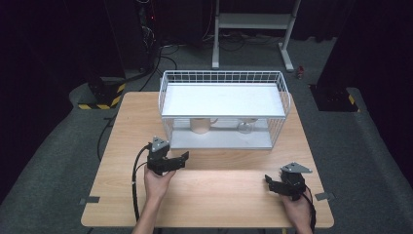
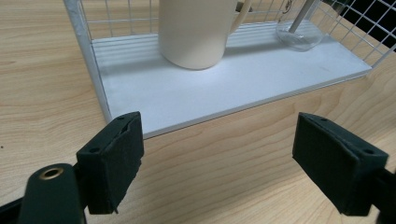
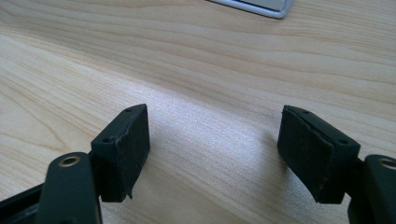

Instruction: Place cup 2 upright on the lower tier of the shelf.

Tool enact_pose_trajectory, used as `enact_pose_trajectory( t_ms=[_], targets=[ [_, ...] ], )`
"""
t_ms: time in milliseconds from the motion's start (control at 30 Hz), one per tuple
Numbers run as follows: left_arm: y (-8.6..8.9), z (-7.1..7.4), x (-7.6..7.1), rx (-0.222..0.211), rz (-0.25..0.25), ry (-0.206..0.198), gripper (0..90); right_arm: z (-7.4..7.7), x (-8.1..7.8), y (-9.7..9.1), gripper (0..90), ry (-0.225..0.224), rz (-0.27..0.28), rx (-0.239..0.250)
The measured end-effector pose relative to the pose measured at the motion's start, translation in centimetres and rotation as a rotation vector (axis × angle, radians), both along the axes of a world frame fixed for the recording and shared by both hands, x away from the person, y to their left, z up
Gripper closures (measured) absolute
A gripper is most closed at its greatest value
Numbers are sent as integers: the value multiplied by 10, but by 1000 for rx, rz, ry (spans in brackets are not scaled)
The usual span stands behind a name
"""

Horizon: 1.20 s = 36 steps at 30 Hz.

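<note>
Left gripper view: the left gripper (image 2: pixel 217 163) gapes wide, gripping nothing, aimed at the cream mug (image 2: pixel 196 30) on the wire rack's lower shelf (image 2: pixel 224 88) (beside a glass (image 2: pixel 299 35)). The right gripper (image 3: pixel 215 154) spreads equally empty above the table (image 3: pixel 210 70).

place: lab – dark room | hazard-striped stand bases (image 1: pixel 100 104) – floor cables (image 1: pixel 160 53)

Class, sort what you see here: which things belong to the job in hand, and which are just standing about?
In the job:
- cream mug on the lower shelf
- left claw, open, aimed at the mug
- white wire rack holding it

Standing about:
- clear glass beside the mug
- right claw, open over bare wooden table
- metal stand behind the table
</note>
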State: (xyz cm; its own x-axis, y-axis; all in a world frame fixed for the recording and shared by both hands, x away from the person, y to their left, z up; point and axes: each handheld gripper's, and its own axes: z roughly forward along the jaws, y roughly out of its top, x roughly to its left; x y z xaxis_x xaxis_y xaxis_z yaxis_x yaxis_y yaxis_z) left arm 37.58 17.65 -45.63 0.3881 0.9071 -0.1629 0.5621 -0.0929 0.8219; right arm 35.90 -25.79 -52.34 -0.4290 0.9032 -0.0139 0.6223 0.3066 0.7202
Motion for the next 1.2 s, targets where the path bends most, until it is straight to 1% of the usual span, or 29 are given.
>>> enact_pose_trajectory(
  t_ms=[100,200,433,500,567,700,1000,1067,1100,1200],
  targets=[
    [3,2,-4,9,3,-9,162,0,0,0,252,0,0,0],
    [7,3,-8,-4,14,-14,161,0,0,0,252,-1,1,-1],
    [13,4,-16,7,22,-24,157,0,0,0,252,-1,1,-1],
    [15,4,-17,3,26,-25,157,0,0,0,252,0,-1,0],
    [16,3,-19,-2,28,-22,156,0,0,0,252,0,-1,0],
    [20,2,-23,3,34,-19,155,0,0,0,252,0,-1,0],
    [27,1,-29,-10,49,-24,154,0,0,0,252,0,-1,0],
    [28,0,-31,-5,50,-21,154,0,0,0,252,0,-1,0],
    [27,-1,-31,-8,50,-18,154,0,0,0,252,0,-1,0],
    [27,-2,-33,5,43,-18,154,0,0,0,252,0,-1,0]
  ],
)
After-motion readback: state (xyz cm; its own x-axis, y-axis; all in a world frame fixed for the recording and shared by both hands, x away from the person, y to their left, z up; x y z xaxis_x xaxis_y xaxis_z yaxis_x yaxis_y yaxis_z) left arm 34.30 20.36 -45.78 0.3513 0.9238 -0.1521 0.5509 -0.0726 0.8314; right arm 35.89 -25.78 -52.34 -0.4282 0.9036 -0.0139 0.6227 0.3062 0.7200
